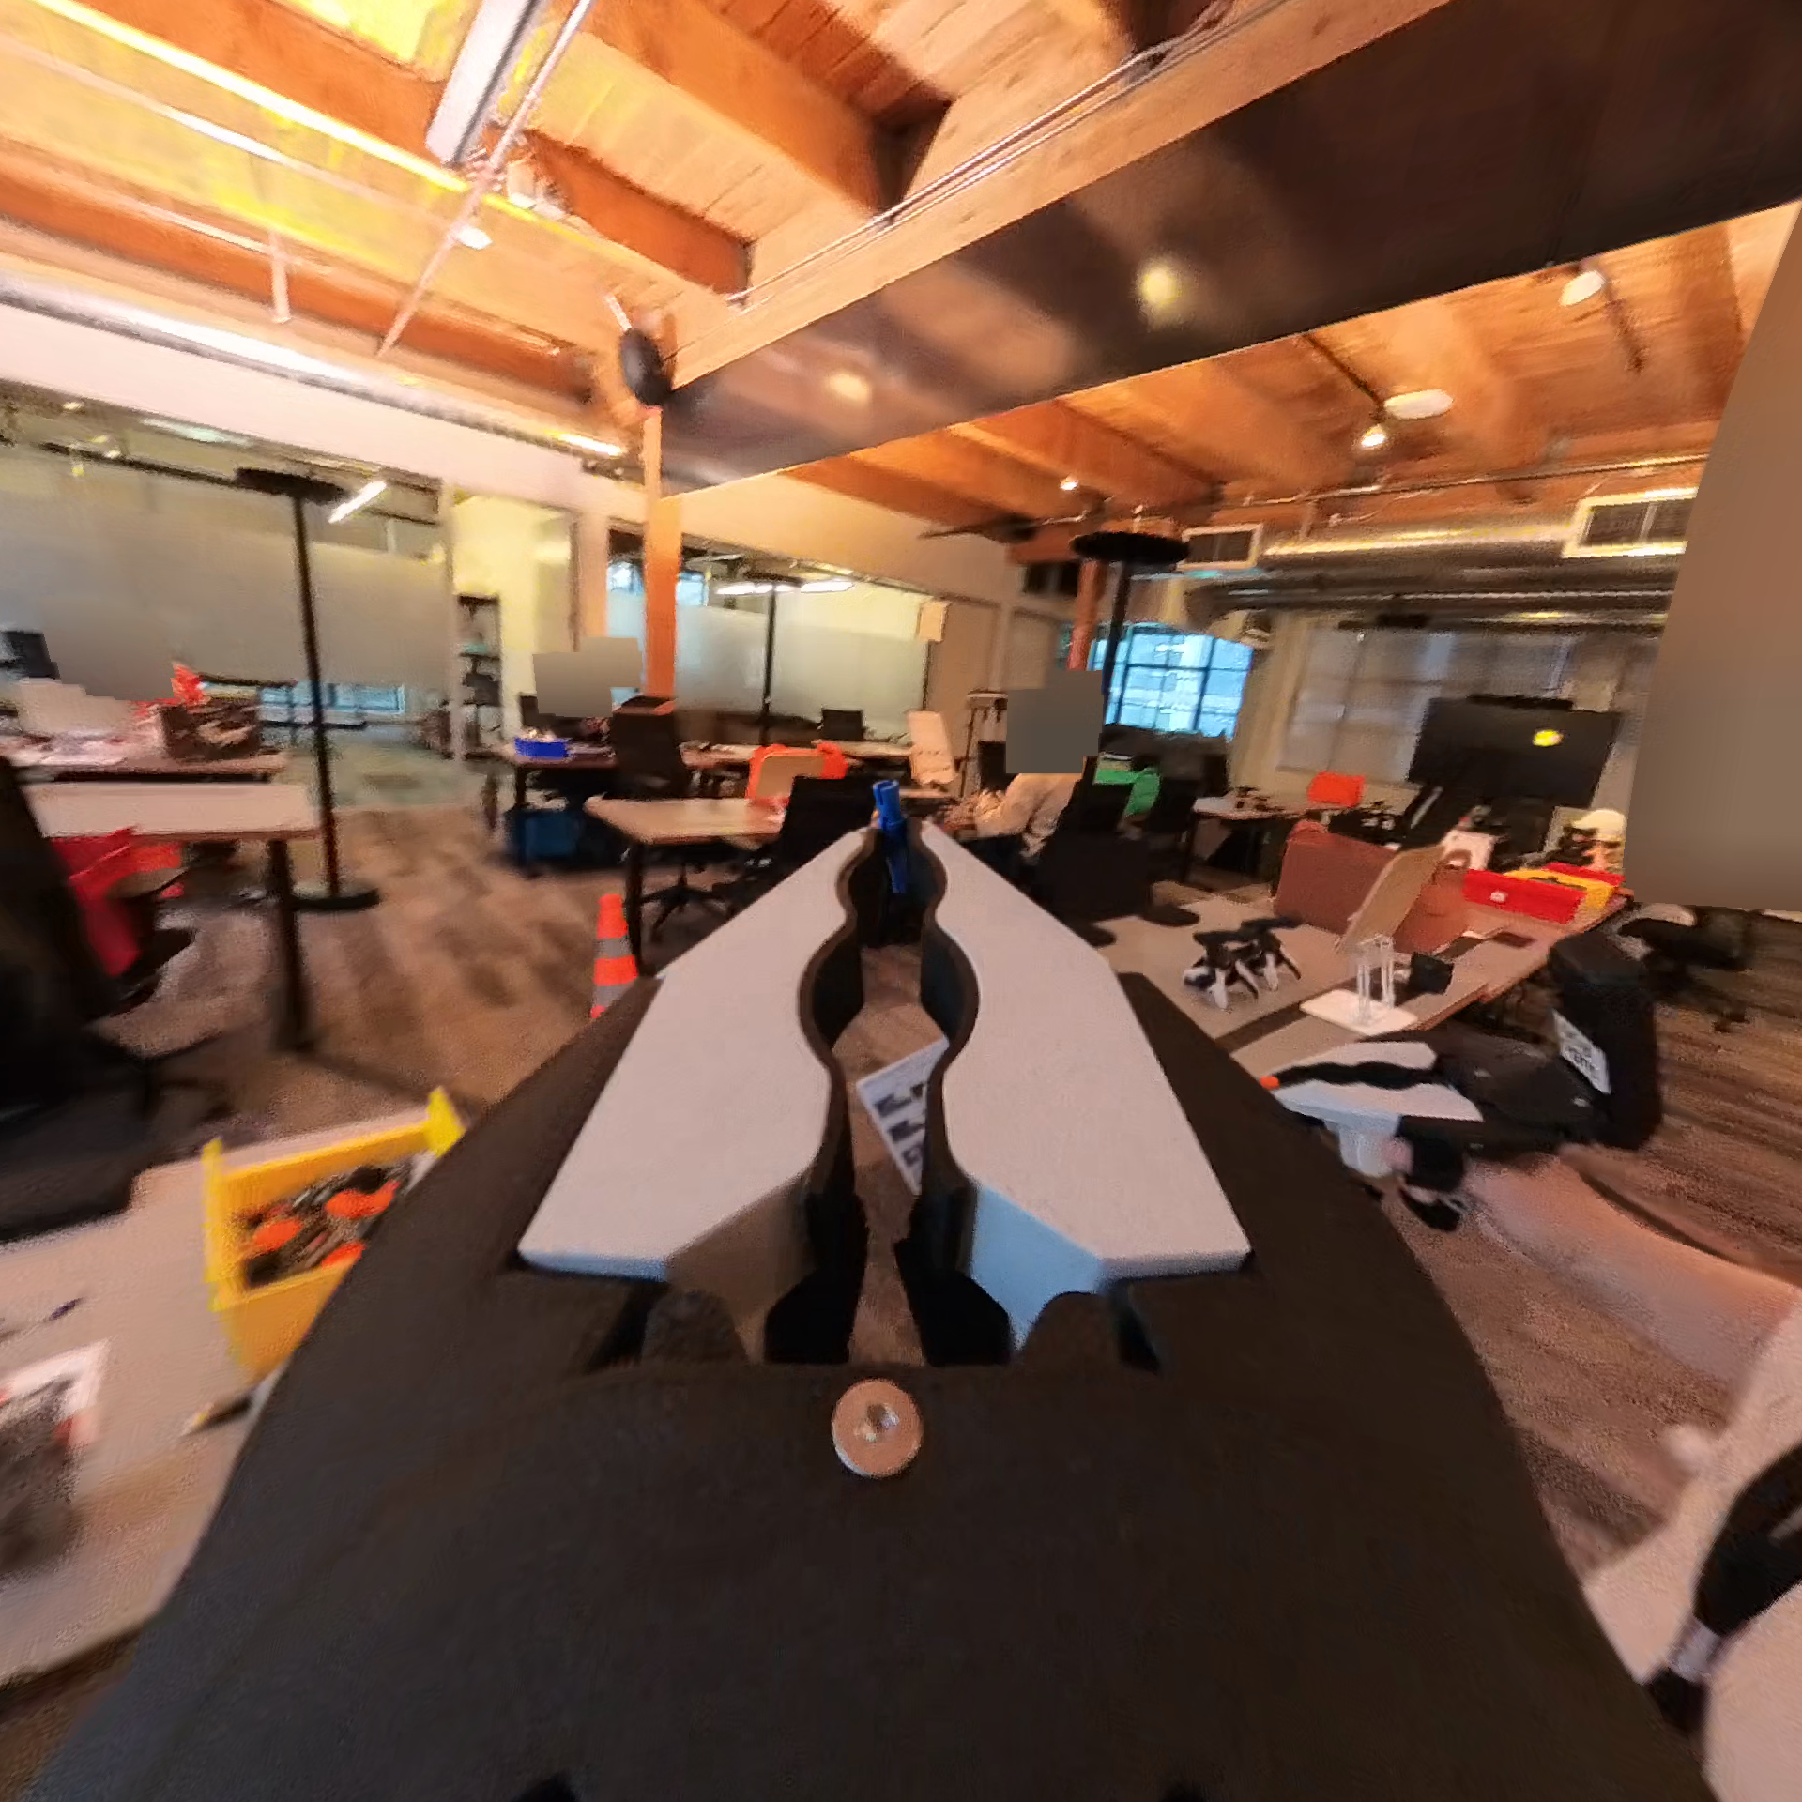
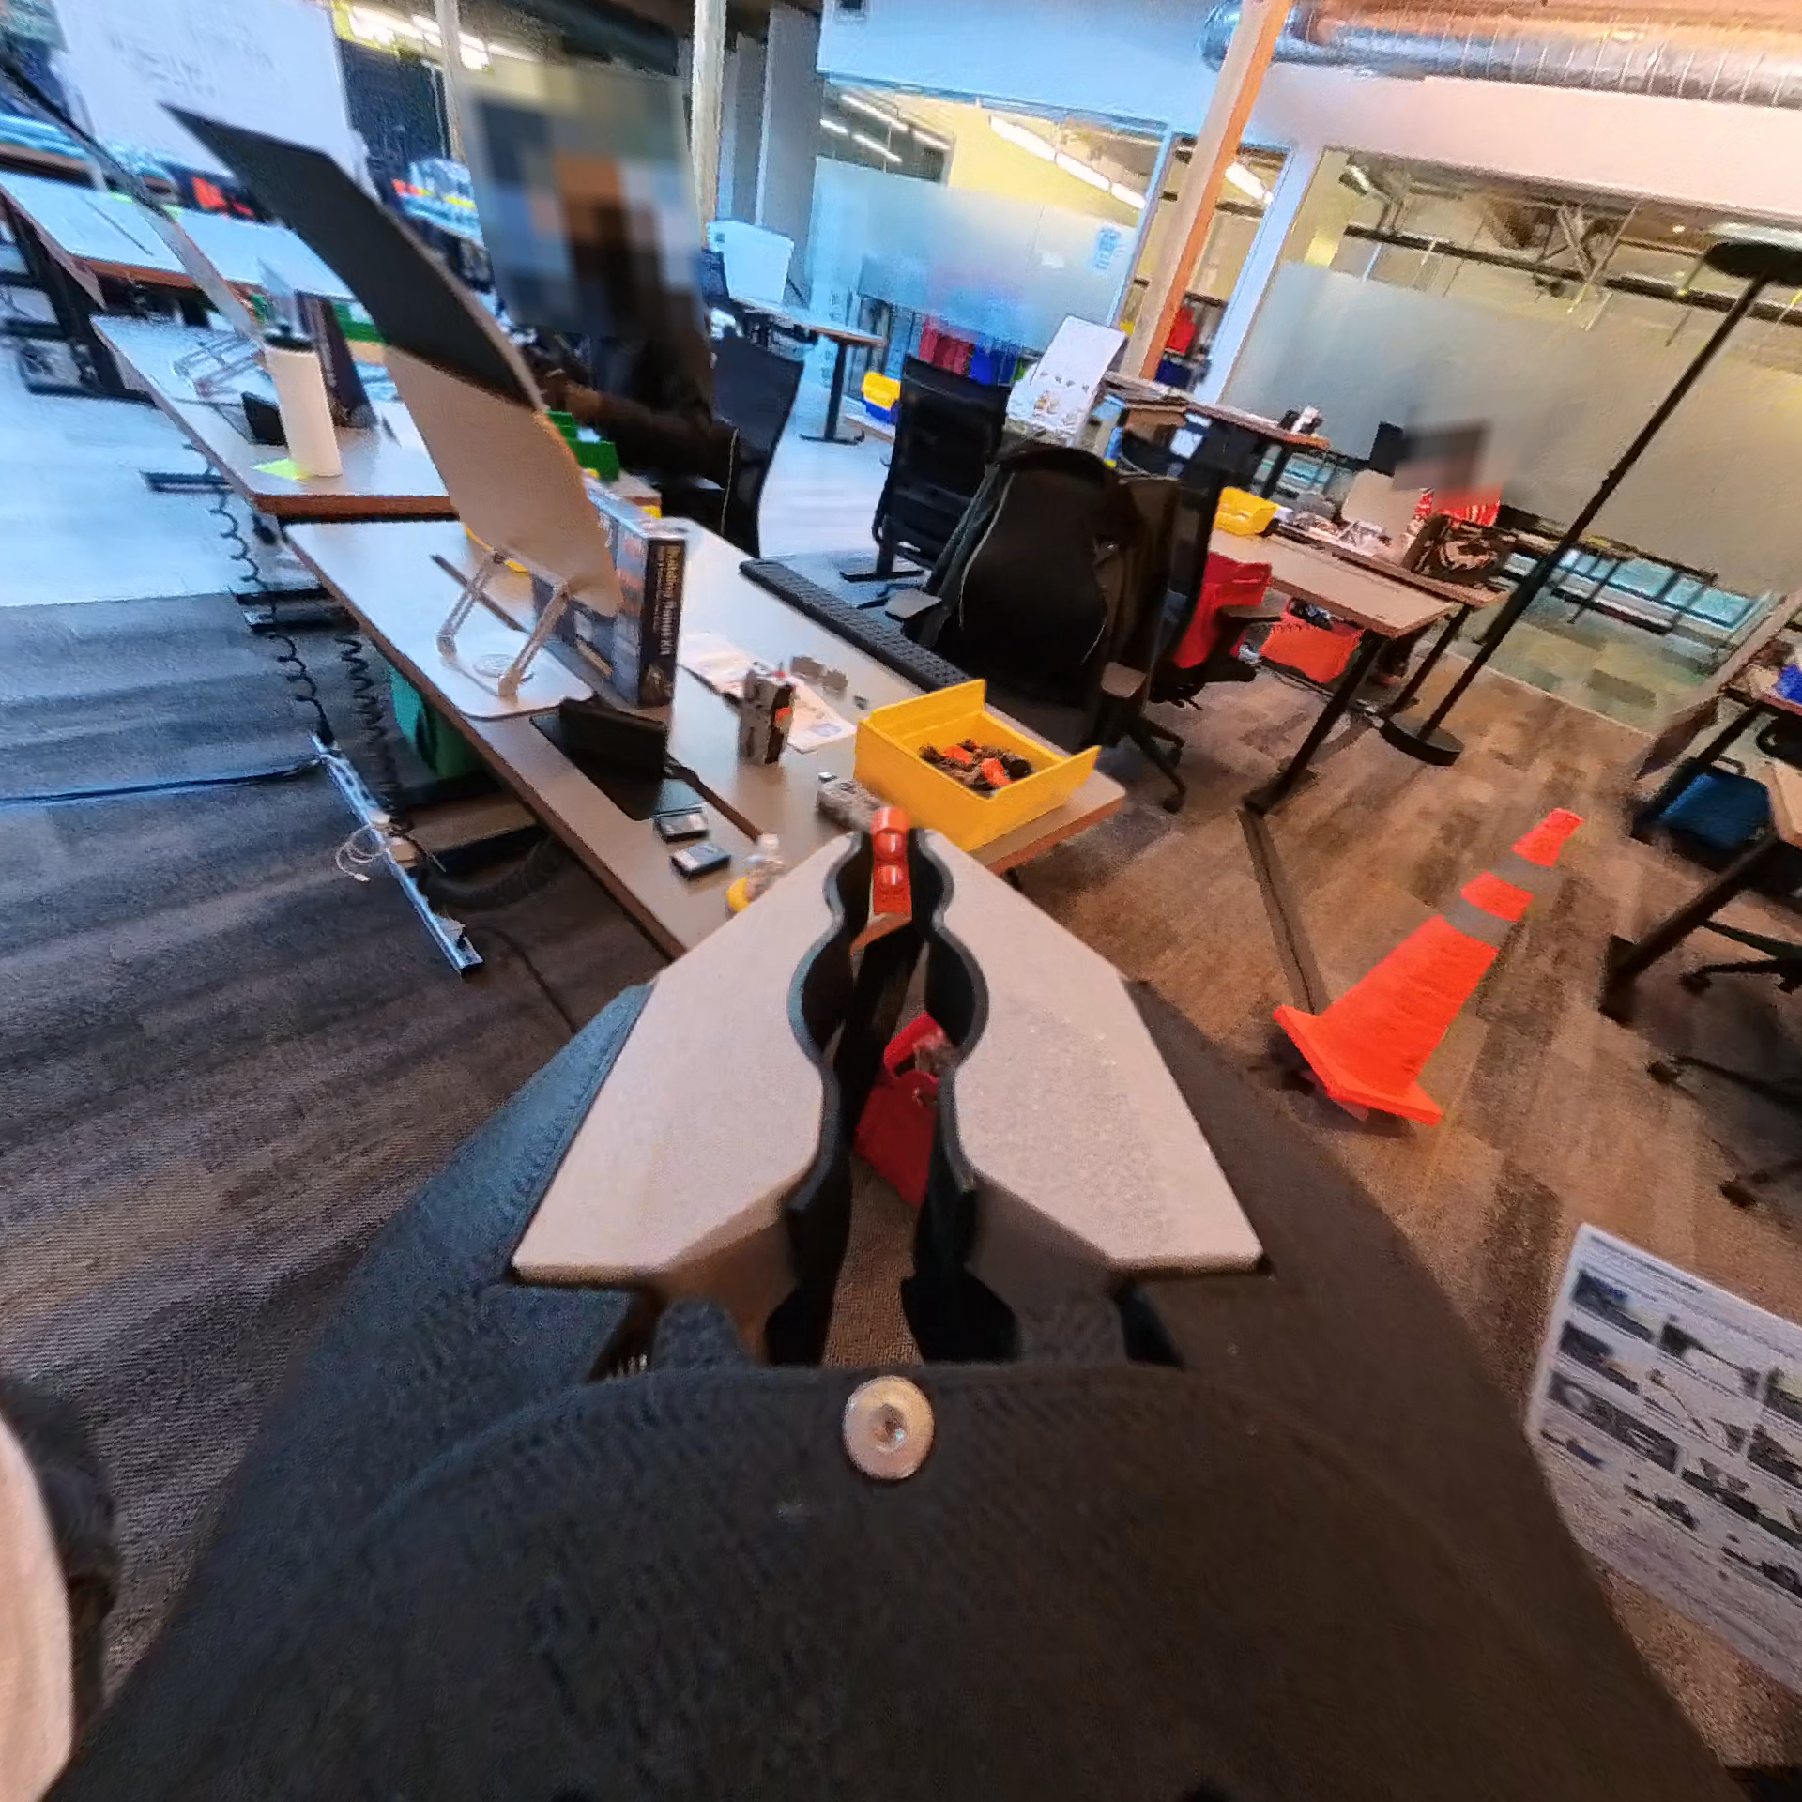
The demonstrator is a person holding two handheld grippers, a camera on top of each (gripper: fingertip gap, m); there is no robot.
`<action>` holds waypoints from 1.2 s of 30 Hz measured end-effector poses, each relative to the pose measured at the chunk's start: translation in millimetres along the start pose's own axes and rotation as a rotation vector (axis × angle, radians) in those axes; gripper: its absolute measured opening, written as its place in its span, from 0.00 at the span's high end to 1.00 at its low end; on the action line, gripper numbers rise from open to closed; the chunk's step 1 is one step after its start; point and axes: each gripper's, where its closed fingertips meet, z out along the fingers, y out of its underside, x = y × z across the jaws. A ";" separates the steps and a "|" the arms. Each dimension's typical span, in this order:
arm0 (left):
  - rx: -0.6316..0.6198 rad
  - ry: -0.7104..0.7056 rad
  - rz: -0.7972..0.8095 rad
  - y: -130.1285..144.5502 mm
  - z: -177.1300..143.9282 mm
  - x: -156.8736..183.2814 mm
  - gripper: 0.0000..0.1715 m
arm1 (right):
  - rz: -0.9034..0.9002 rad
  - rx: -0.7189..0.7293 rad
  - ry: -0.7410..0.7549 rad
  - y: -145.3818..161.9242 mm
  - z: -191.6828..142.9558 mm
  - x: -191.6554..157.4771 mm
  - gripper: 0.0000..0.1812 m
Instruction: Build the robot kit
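My left gripper point(image 1: 894, 846) is raised in the air and shut on a small blue plastic piece point(image 1: 885, 802) that sticks up out of the fingertips. My right gripper point(image 2: 889, 882) is shut on a small orange studded piece point(image 2: 888, 841) held upright at the fingertips, above the near end of a long desk point(image 2: 702, 624). A yellow bin point(image 2: 951, 780) with several orange and black parts stands on that desk just beyond the right gripper. It also shows in the left wrist view point(image 1: 283, 1277) at the lower left. The other gripper point(image 1: 1365, 1102) shows blurred at the right of the left wrist view.
An orange traffic cone point(image 2: 1414, 985) stands on the carpet to the right, also in the left wrist view point(image 1: 612, 951). A printed sheet point(image 2: 1677, 1443) lies at the lower right. A boxed kit point(image 2: 648, 624), a tilted board on a stand point(image 2: 507, 488), office chairs and seated people are around. The gap from one gripper's tips to the other's is roughly 40 cm.
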 end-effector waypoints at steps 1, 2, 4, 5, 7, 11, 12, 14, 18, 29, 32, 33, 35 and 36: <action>0.001 0.017 -0.024 9.0 33.6 5.5 0.99 | 0.001 -0.015 0.004 1.5 -6.0 24.0 0.97; 0.012 0.045 -0.062 15.3 64.5 12.7 0.99 | -0.005 -0.037 0.003 2.7 -9.6 46.8 0.97; 0.053 0.105 -0.115 27.9 118.6 25.7 0.99 | -0.057 -0.022 -0.002 -2.2 -10.2 89.7 0.96; 0.034 0.117 -0.122 42.0 144.7 26.7 0.99 | -0.074 -0.001 -0.009 -4.6 -5.3 110.4 0.97; -0.021 0.127 -0.130 75.9 196.0 21.3 0.99 | -0.070 0.035 -0.034 -6.1 15.4 150.1 0.97; -0.038 0.203 -0.200 123.6 291.0 5.1 0.99 | -0.104 0.094 -0.063 -8.2 72.1 220.8 0.97; -0.040 0.215 -0.198 136.2 312.3 -2.2 0.99 | -0.121 0.097 -0.066 -4.8 87.3 238.9 0.96; -0.058 0.221 -0.198 167.2 355.0 -23.8 0.99 | -0.153 0.093 -0.064 5.3 118.1 278.5 0.96; -0.064 0.200 -0.231 217.3 451.7 -89.5 0.99 | -0.183 0.034 0.007 19.4 175.5 376.5 0.97; 0.009 0.099 -0.144 261.6 704.7 -280.4 0.99 | -0.150 0.049 -0.209 60.8 390.2 592.1 0.97; 0.049 -0.083 -0.138 280.5 737.8 -341.9 0.99 | -0.183 0.082 -0.405 66.9 476.3 635.4 0.97; 0.054 -0.141 -0.164 285.1 747.3 -362.2 0.99 | -0.167 0.081 -0.489 64.4 505.4 644.6 0.97; 0.085 -0.212 -0.175 283.0 762.4 -394.2 0.99 | -0.158 0.118 -0.647 54.3 558.4 657.0 0.97; 0.085 -0.265 -0.156 282.3 766.6 -411.4 0.99 | -0.163 0.138 -0.702 51.0 586.7 662.7 0.97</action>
